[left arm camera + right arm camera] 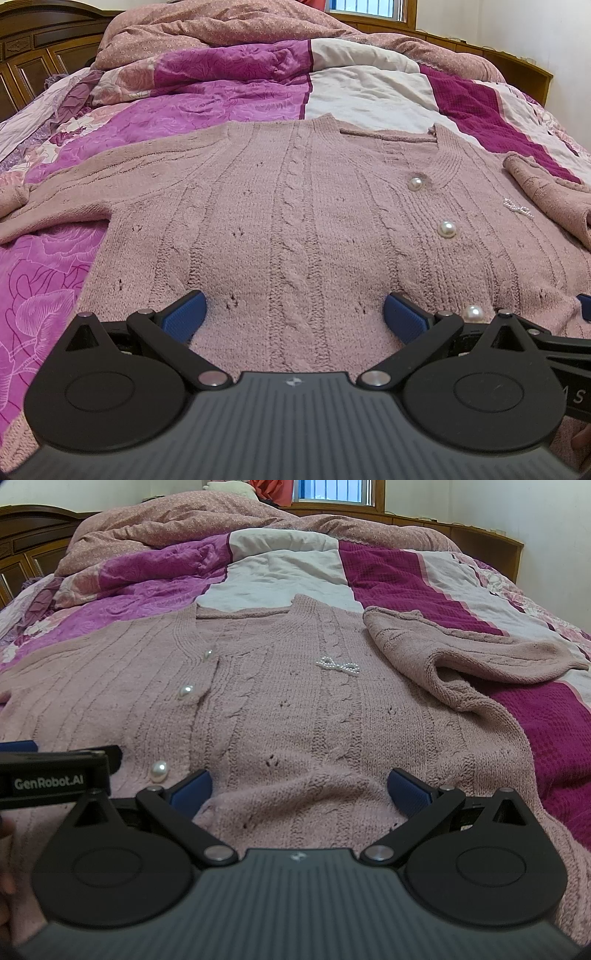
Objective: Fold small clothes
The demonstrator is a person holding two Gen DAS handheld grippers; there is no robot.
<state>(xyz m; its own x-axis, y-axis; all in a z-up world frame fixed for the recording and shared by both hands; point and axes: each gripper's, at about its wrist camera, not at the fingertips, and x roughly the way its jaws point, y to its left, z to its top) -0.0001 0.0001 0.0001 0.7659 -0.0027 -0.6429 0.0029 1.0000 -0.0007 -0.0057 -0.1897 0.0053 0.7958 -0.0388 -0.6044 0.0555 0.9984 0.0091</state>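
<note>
Cardigan (295,221) spread flat across the bed (369,92), pink cable knit, buttoned front up, filling the middle of both frames, and both claws sit low at its hem. Left claw (295,314) is spread wide, blue pads either side of a cable rib with nothing between them; right claw (299,792) is just as wide, over the hem and empty too. So this looks like the opening step, lining up before the first fold. Next move, I reckon, calls for each claw to pinch the hem or a side edge and carry it over evenly, minding the pearl buttons (447,229). Left view shows the left sleeve (55,214) stretched out toward the left edge of the frame. Right view gives what that one barely catches: the right sleeve (461,653) already flopped inward at upper right, and the beaded bow (338,666) clearly.
</note>
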